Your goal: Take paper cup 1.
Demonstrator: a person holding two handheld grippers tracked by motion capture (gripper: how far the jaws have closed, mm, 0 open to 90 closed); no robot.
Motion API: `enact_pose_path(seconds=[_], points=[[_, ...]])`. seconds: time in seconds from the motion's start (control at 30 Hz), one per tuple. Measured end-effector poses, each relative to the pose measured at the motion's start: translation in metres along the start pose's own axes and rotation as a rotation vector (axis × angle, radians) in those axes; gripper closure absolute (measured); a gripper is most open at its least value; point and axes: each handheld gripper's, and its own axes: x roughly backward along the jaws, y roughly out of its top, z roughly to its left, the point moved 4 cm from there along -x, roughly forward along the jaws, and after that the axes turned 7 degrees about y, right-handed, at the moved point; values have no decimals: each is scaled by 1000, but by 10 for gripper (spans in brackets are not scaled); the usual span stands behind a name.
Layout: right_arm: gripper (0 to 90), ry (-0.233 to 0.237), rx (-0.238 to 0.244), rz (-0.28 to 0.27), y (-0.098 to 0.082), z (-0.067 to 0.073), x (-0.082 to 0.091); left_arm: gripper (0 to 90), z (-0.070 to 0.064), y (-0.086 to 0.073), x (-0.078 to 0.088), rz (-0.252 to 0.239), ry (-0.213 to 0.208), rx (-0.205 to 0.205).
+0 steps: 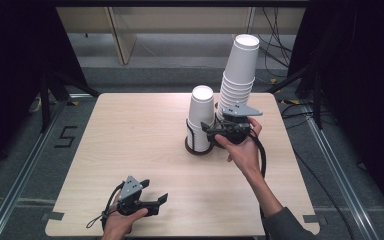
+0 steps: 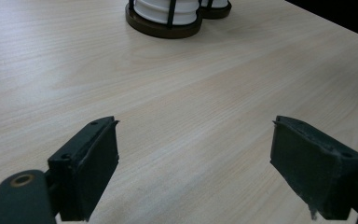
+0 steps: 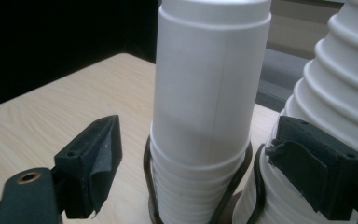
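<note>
High view places the right claw [image 1: 211, 131] level and side-on against the short cup stack [image 1: 201, 107], with the tall cup stack [image 1: 240, 70] just beside the claw's body on its far side. Right gripper view confirms the alignment: the short cup stack stands directly ahead of the claw, centred in the gap between the two jaws, and its long axis runs upright, crossing the claw's line of approach at a right angle. The jaws stand wide, with clear space on each side of the cup wall, and neither pad touches it. The wire holder [image 3: 242, 172] rings the lower cups just below the level of the jaw tips, and the tall cup stack sits close behind the jaw on the right of that view, appearing to touch or nearly touch it. Judgement: a grip on the top cup calls for closing above the wire holder, and the closeness of the tall cup stack to that jaw is the main risk of a knock. The left claw [image 1: 155, 197] rests low over the table [image 1: 130, 130], well apart from both stacks, which lie far ahead of it; its jaws are likewise spread and hold nothing. The right claw is therefore the nearer one.
</note>
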Motion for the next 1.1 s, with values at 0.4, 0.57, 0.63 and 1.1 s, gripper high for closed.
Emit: enact_pose_path(seconds=[0.4, 0.57, 0.63, 1.1], points=[[163, -68, 14, 9, 18, 1, -25, 147, 0, 0, 0, 0, -5, -5], [155, -75, 0, 0, 25, 2, -35, 146, -2, -1, 0, 8, -3, -7], [156, -78, -5, 9, 27, 1, -39, 147, -3, -1, 0, 9, -4, -10], [164, -104, -42, 14, 32, -6, -57, 147, -2, -1, 0, 8, -5, -8]])
